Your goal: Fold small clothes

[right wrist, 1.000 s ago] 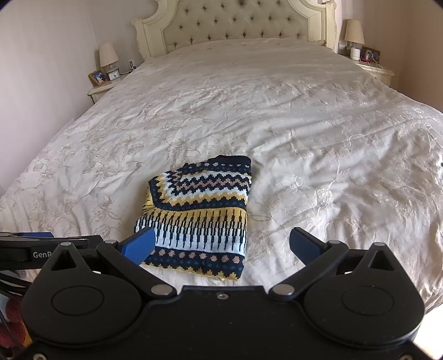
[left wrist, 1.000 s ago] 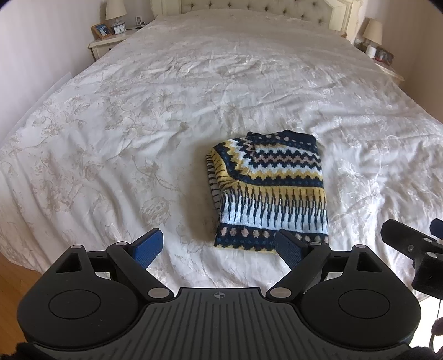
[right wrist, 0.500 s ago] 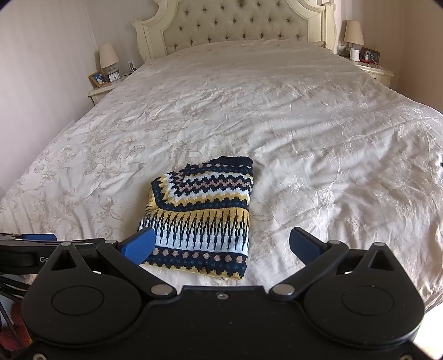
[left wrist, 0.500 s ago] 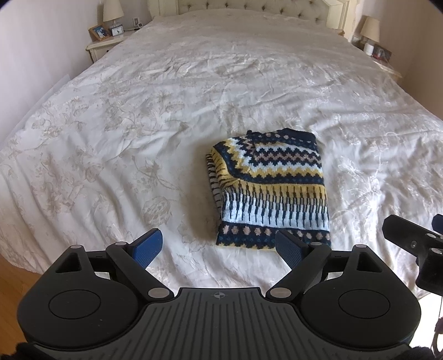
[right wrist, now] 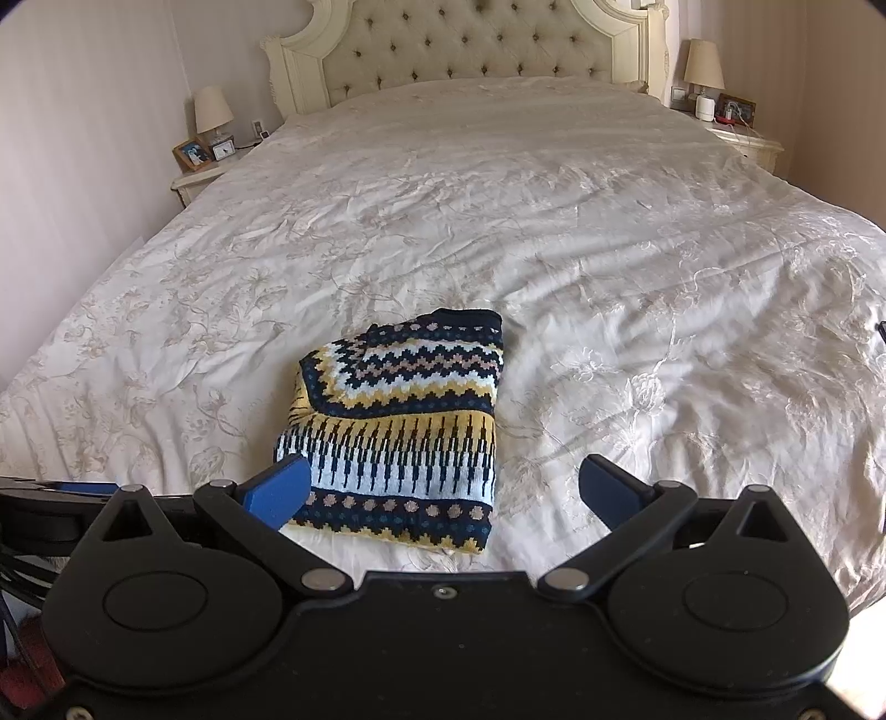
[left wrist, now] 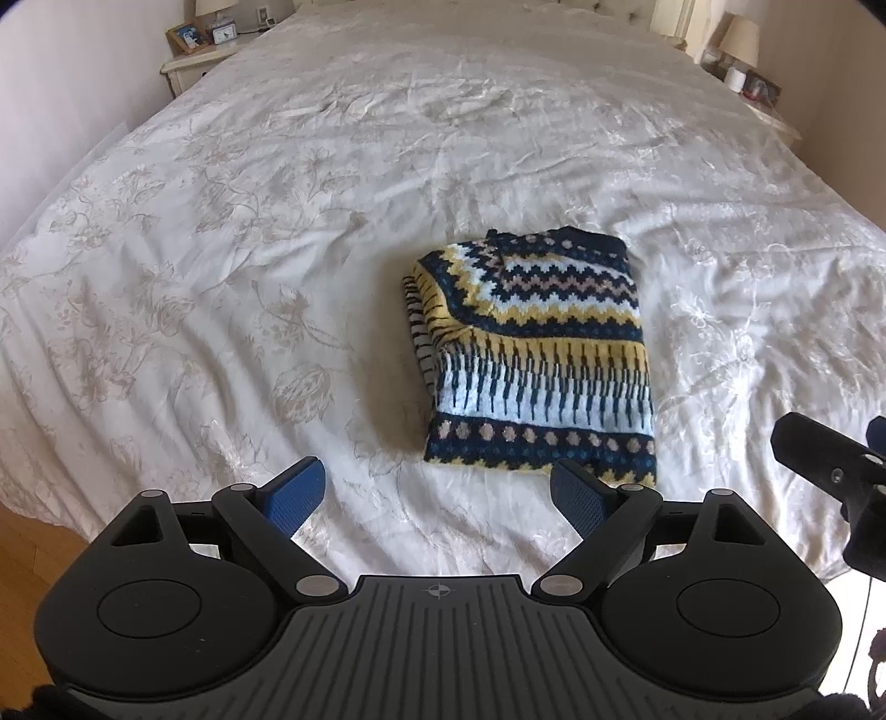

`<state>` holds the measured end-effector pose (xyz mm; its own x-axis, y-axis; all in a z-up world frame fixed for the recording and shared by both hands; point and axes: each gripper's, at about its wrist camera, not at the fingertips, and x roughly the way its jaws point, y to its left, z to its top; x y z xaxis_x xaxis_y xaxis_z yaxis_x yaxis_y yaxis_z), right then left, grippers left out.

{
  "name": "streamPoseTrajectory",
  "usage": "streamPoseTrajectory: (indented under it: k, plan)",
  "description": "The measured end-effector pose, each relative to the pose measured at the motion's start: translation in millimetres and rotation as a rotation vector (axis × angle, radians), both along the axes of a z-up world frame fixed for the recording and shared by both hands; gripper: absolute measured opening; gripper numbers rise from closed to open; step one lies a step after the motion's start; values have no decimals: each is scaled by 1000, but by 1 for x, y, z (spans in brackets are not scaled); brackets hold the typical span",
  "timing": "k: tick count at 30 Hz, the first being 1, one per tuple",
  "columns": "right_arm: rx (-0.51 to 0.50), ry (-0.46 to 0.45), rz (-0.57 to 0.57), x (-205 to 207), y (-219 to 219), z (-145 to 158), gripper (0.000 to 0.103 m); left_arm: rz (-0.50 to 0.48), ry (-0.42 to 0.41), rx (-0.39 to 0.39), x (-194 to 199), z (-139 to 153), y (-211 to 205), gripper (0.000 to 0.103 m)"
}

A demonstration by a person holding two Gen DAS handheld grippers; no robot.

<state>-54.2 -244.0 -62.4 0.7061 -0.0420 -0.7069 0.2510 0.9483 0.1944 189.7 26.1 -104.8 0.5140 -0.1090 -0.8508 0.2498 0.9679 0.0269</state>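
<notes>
While both tools hang w/ fingers spread, nothing held | left tool [left wrist: 437, 493] near bed's foot edge, sweater ahead-right | right tool [right wrist: 443, 487] just short of sweater | folded patterned sweater [left wrist: 534, 354] flat on bed [left wrist: 221, 249], near foot | nightstands w/ lamps by headboard [right wrist: 470, 44]

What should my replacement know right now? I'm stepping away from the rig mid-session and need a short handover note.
Left gripper: open, empty, hovering over the near edge of the bed.
Right gripper: open, empty, hovering just short of the sweater's near hem.
Sweater: patterned knit, lying folded into a compact rectangle on the white bedspread, neither gripper touching it.
Done: this sweater looks fully folded.
Left: no other garment shows in either view; check for more small clothes out of frame, or tidy the left edge, where a striped layer sticks out slightly.
</notes>
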Motion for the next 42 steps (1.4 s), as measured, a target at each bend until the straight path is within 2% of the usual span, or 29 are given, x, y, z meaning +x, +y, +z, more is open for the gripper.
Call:
streamPoseTrajectory:
  k: [7,15,35,42]
  plan:
    - [-2,2,-1,1,2,0,102,0,10,11,1,-2,2,88]
    - [-14,22,-12,0,3,-3,102,-12,7,25,1,-3,3,83]
    - [-157,129,-100,19,13,-7,102,14,-52,79,7,3,18,78]
    - [-163,150,-93,24,14,-10,102,29,-44,77,9,2,24,76]
